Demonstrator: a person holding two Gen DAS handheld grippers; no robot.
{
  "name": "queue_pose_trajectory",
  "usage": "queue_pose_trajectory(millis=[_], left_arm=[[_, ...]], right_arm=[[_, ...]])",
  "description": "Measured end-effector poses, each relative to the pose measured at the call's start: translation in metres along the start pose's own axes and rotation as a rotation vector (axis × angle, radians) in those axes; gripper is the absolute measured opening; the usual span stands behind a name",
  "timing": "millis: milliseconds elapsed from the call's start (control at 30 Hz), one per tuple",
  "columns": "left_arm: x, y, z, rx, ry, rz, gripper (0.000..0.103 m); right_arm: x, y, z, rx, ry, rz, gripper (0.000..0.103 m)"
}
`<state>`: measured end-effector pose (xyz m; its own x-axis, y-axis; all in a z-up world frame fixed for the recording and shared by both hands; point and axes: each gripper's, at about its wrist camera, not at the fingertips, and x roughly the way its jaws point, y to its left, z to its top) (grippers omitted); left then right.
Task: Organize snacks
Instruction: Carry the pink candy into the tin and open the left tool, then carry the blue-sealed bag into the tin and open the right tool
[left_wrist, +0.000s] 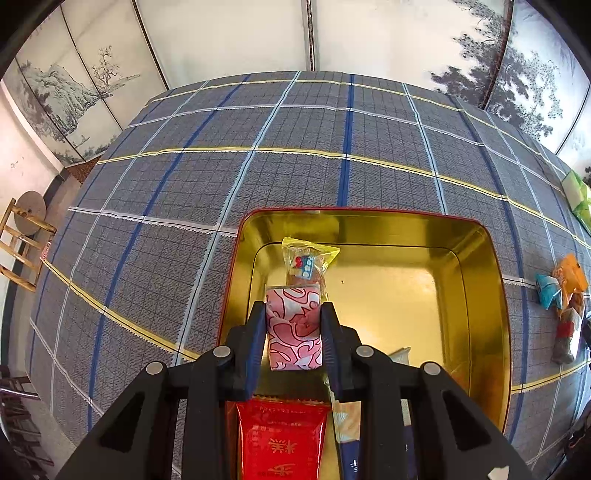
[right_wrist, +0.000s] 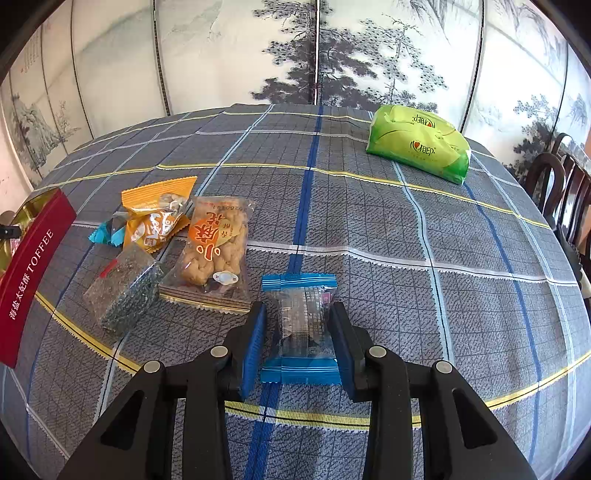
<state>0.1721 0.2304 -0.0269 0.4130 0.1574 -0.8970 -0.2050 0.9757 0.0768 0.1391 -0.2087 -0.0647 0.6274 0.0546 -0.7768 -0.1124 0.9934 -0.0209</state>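
My left gripper (left_wrist: 293, 325) is shut on a pink-and-white patterned snack packet (left_wrist: 293, 328), held over the left side of a gold tin with a red rim (left_wrist: 480, 288). A clear yellow-edged snack (left_wrist: 306, 264) lies in the tin just beyond it, and a red packet (left_wrist: 282, 441) lies below the gripper. In the right wrist view my right gripper (right_wrist: 297, 328) straddles a blue-edged clear snack packet (right_wrist: 301, 325) that lies on the cloth; the blue pads (right_wrist: 255, 343) stand beside it with small gaps.
Left of the right gripper lie a twisted-pastry packet (right_wrist: 214, 247), an orange packet (right_wrist: 159, 218), a dark seaweed-like block (right_wrist: 123, 291) and a small teal packet (right_wrist: 107, 232). The red tin's side (right_wrist: 29, 273) is at far left. A green tissue pack (right_wrist: 417, 142) lies far right. Chairs (right_wrist: 561, 192) stand at the table's right edge.
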Motion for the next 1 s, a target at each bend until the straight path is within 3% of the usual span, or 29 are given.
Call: queue_pose_trajectory(millis=[333, 433, 867, 1000], left_arm=[[0.005, -0.002, -0.006, 0.030, 0.013, 0.008, 0.029], [0.002, 0.000, -0.008, 0.022, 0.015, 0.003, 0.035], [-0.043, 0.001, -0.038, 0.022, -0.036, -0.072, 0.052], [-0.058, 0.001, -0.049, 0.032, -0.071, -0.053, 0.056]], right_arm=[[0.000, 0.000, 0.000, 0.000, 0.000, 0.000, 0.037], [0.000, 0.000, 0.000, -0.001, 0.000, -0.002, 0.037], [0.001, -0.002, 0.004, 0.013, 0.024, -0.018, 0.037], [0.001, -0.001, 0.004, 0.020, 0.022, -0.030, 0.036]])
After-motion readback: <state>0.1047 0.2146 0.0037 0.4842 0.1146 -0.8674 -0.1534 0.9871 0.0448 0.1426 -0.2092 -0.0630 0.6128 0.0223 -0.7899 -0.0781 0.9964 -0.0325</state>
